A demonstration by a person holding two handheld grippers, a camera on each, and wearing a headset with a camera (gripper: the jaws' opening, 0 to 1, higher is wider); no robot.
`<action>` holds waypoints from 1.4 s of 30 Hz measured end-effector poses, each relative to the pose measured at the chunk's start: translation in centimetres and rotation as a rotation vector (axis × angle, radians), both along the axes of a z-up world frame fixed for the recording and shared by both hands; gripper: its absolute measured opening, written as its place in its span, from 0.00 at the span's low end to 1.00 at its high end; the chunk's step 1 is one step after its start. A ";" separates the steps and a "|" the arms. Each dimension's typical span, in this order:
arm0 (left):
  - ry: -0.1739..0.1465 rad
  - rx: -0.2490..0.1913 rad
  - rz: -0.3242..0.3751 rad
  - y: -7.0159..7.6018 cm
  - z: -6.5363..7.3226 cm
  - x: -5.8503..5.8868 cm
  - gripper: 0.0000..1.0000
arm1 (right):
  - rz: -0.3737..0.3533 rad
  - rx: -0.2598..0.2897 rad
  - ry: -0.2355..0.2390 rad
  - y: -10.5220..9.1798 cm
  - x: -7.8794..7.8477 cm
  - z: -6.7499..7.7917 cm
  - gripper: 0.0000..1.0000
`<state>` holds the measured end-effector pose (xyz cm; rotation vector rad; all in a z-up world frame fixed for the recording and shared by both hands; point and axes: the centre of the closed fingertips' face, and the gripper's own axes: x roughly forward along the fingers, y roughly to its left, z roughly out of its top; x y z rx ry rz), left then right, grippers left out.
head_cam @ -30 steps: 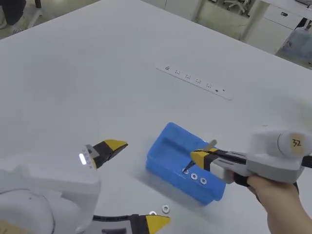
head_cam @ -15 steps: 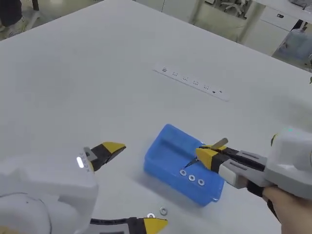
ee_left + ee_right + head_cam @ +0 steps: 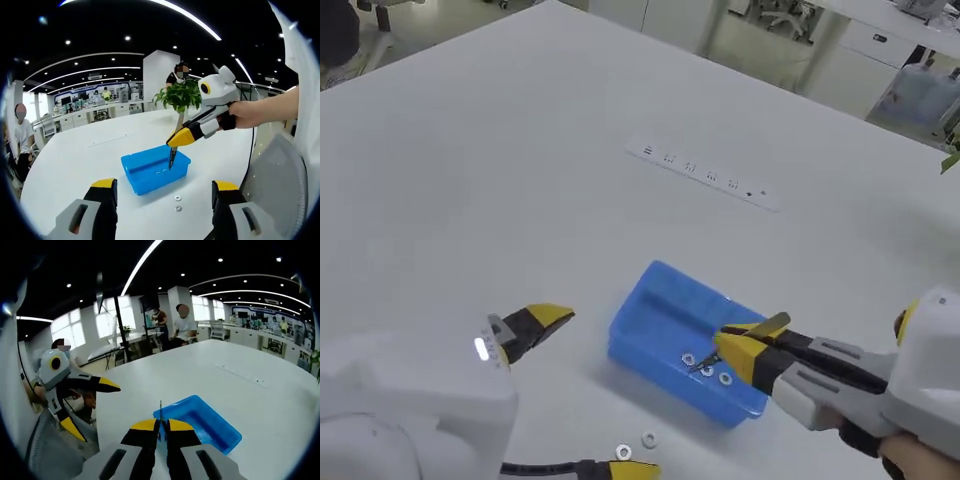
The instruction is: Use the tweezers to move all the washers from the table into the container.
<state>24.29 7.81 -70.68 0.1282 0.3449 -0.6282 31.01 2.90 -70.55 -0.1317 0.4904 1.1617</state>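
In container: tips of tweezers clamped in right tool; on desk just outside its near wall, two washers, beside left tool, jaws apart.

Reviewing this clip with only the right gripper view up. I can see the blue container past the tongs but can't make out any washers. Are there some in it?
Observer: Yes. The head view shows three washers lying inside the container.
Operator: Any left outside it?
Observer: Two washers lie on the table, just off the container's near side.
Operator: Where's the tweezers tip?
Observer: In the left gripper view the tweezers point down into the container, clamped in the right tongs.
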 end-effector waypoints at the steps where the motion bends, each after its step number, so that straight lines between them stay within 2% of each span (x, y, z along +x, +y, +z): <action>1: 0.001 0.001 -0.001 0.0 0.0 0.0 0.78 | 0.005 -0.002 0.002 0.1 -0.2 -0.2 0.03; 16: 0.001 0.004 0.004 0.1 -0.1 0.0 0.77 | 0.043 -0.058 0.095 0.9 -2.2 -5.1 0.03; 21: 0.003 0.007 0.002 0.1 -0.1 0.0 0.77 | 0.049 -0.092 0.101 0.8 -2.5 -6.4 0.03; 25: 0.003 0.008 0.003 0.1 -0.1 0.0 0.77 | 0.053 -0.096 0.107 0.8 -2.7 -6.7 0.03; 29: 0.003 0.010 0.006 0.1 -0.1 0.0 0.77 | 0.067 -0.100 0.087 1.0 -2.9 -6.6 0.03; 33: 0.004 0.008 0.008 0.2 -0.1 0.0 0.77 | 0.107 -0.135 0.031 1.3 -3.2 -6.7 0.03; 35: 0.004 0.009 0.008 0.2 -0.1 0.0 0.77 | 0.137 -0.156 -0.012 1.4 -3.4 -6.6 0.02; 39: 0.004 0.009 0.008 0.2 -0.1 0.0 0.77 | 0.153 -0.175 -0.021 1.5 -3.8 -6.6 0.02; 42: 0.004 0.010 0.007 0.2 -0.1 0.0 0.77 | 0.159 -0.164 -0.020 1.5 -3.9 -6.1 0.02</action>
